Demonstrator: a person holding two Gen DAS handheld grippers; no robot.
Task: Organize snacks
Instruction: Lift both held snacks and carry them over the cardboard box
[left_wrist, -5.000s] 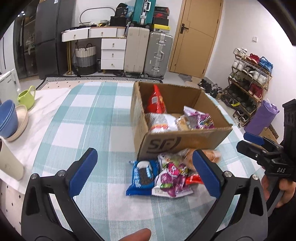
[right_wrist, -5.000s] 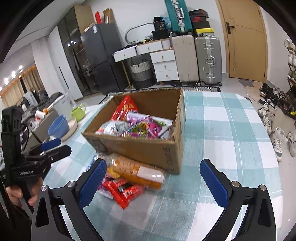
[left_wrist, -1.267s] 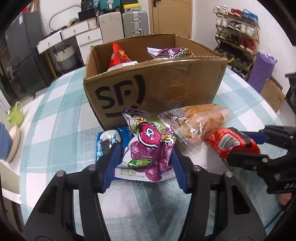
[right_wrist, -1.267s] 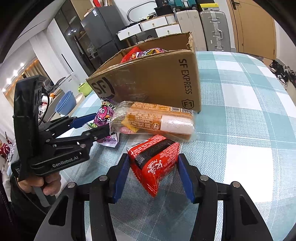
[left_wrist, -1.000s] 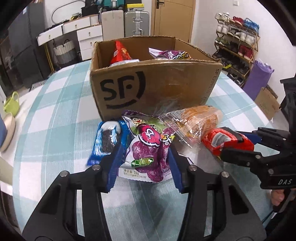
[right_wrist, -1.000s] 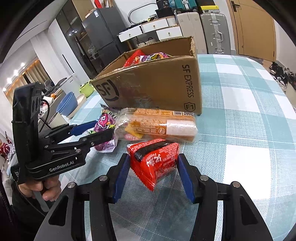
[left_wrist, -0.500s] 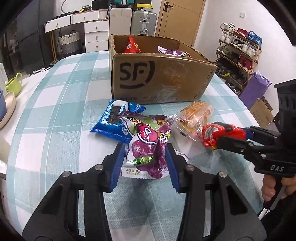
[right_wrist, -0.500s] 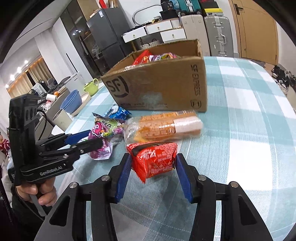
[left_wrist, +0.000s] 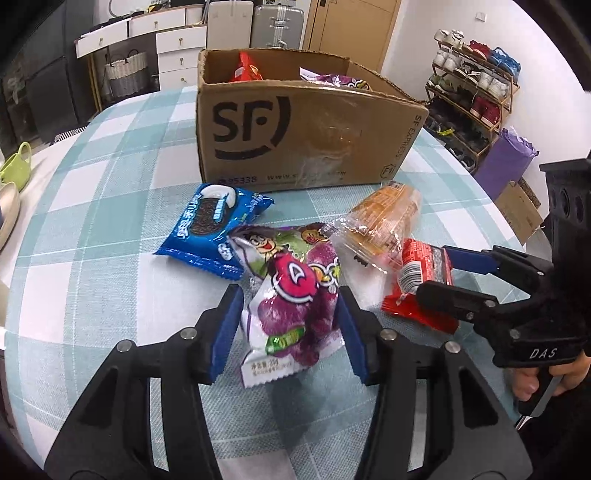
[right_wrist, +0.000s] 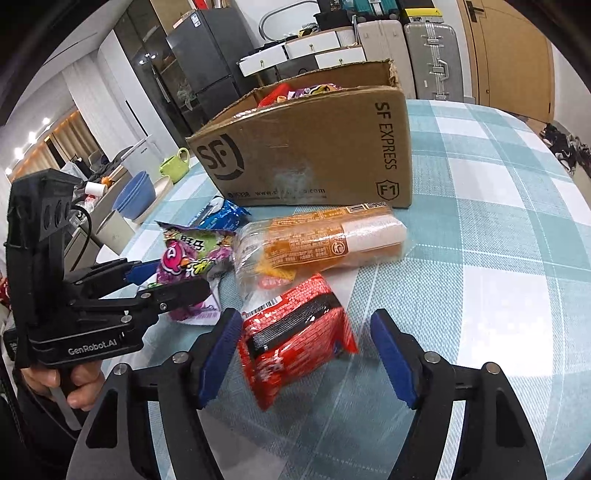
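My left gripper (left_wrist: 288, 326) is shut on a purple grape candy bag (left_wrist: 293, 299), also seen in the right wrist view (right_wrist: 184, 258). My right gripper (right_wrist: 306, 356) is open; the red snack packet (right_wrist: 291, 339) lies tilted between its fingers, touching only the left pad, blurred. The packet shows in the left wrist view (left_wrist: 417, 280). A clear orange biscuit pack (right_wrist: 317, 240) and a blue cookie pack (left_wrist: 210, 225) lie on the checked table before the open SF cardboard box (left_wrist: 303, 125), which holds several snacks.
Blue bowls (right_wrist: 135, 195) and a green watering can (right_wrist: 175, 164) stand at the table's left side. Suitcases (left_wrist: 255, 22), drawers and a shoe rack (left_wrist: 476, 81) stand behind the table. The table edge curves close on the right.
My right gripper has opened and the red packet has slipped loose between its fingers. My left gripper stays shut on the purple bag; both have drawn back from the box.
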